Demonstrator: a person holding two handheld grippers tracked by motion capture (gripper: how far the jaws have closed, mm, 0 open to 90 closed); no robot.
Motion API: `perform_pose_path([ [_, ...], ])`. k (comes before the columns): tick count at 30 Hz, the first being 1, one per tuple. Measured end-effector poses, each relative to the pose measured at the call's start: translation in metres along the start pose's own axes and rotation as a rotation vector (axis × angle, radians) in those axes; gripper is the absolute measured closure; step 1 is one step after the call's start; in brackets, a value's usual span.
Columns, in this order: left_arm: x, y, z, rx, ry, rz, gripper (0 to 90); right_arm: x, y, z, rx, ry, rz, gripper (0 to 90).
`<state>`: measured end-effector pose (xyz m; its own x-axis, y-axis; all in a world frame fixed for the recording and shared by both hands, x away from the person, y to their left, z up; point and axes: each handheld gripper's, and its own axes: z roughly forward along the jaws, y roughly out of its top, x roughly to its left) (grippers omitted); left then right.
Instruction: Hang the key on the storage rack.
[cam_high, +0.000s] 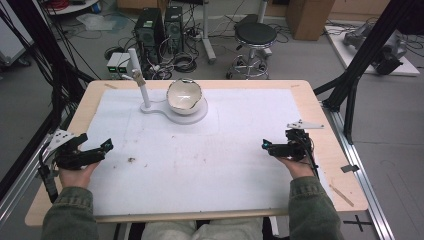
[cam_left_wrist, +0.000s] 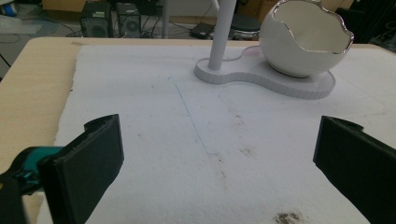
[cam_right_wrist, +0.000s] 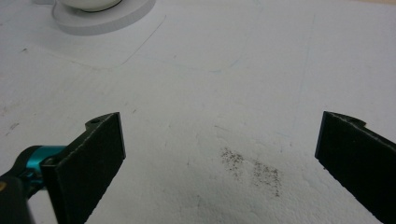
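White eggshell-shaped bowl (cam_left_wrist: 306, 39), hollow, on stand (cam_left_wrist: 261, 77)

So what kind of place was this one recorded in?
Most likely a lab or workshop set up for recording. Computer towers stand on the floor amid loose cables, a black frame post rises beside the table, and a work stool stands behind it.

Stand (cam_high: 172, 113) sits at twelve o'clock on the surface (cam_high: 310, 100), carrying a bowl (cam_high: 184, 95) with a post (cam_high: 140, 80) just left of it. Left tongs (cam_high: 106, 146) at nine o'clock, right tongs (cam_high: 266, 146) at three, well apart.
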<state>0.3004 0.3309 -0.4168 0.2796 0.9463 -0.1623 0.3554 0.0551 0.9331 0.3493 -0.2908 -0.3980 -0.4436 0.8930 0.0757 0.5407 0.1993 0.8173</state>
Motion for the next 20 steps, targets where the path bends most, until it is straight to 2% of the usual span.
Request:
perform_pose_path([
  [3,-0.001,0.000,0.000,0.001,0.000,0.000,2.2,0.001,-0.006,-0.003,-0.036,-0.009,-0.012,0.6],
  [7,-0.002,0.000,-0.001,0.001,0.000,0.005,2.2,0.000,-0.012,-0.006,-0.058,-0.041,-0.004,0.6],
  [10,-0.002,0.000,-0.001,0.003,0.001,0.007,2.2,-0.002,-0.016,-0.011,-0.094,-0.052,0.020,0.6],
  [14,-0.002,0.000,0.000,0.000,-0.003,0.006,2.2,-0.006,-0.024,-0.019,-0.176,-0.075,0.055,0.6],
  [17,-0.002,0.000,0.001,0.000,-0.003,0.006,2.2,-0.010,-0.027,-0.025,-0.216,-0.073,0.103,0.6],
  [20,-0.002,0.000,0.001,-0.001,-0.005,0.007,2.2,-0.011,-0.027,-0.027,-0.240,-0.075,0.106,0.6],
])
